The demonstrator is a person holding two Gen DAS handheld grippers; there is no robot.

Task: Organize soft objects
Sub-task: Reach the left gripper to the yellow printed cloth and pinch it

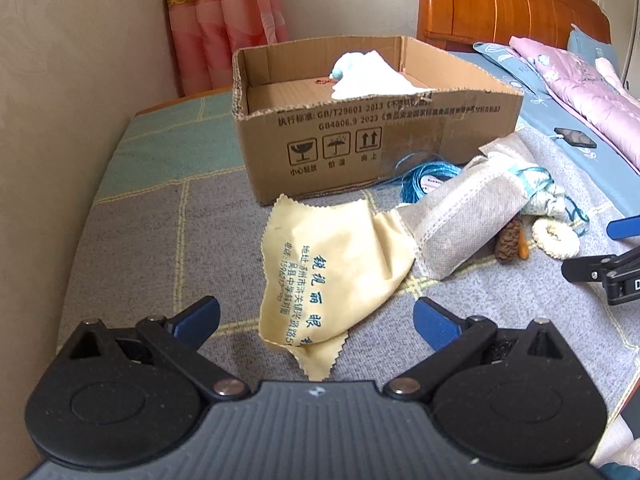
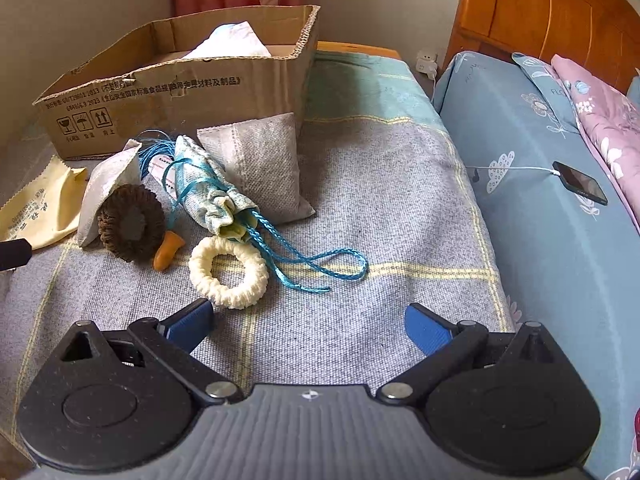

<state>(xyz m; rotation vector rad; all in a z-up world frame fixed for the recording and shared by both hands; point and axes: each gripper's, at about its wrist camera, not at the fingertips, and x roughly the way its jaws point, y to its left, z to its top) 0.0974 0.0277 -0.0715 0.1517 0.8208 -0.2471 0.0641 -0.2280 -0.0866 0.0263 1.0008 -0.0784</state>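
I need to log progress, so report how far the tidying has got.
Done: white cloth lies in the cardboard box. In hand: nothing; left claw and right claw are open. Left on the blanket: yellow cloth, two grey sachets, cream ring, brown scrunchie, blue cord bundle.

One cardboard box [image 2: 172, 96] — two grey sachets [image 2: 260, 168], two scrunchies [image 2: 228, 276], one yellow cloth [image 1: 336, 280].
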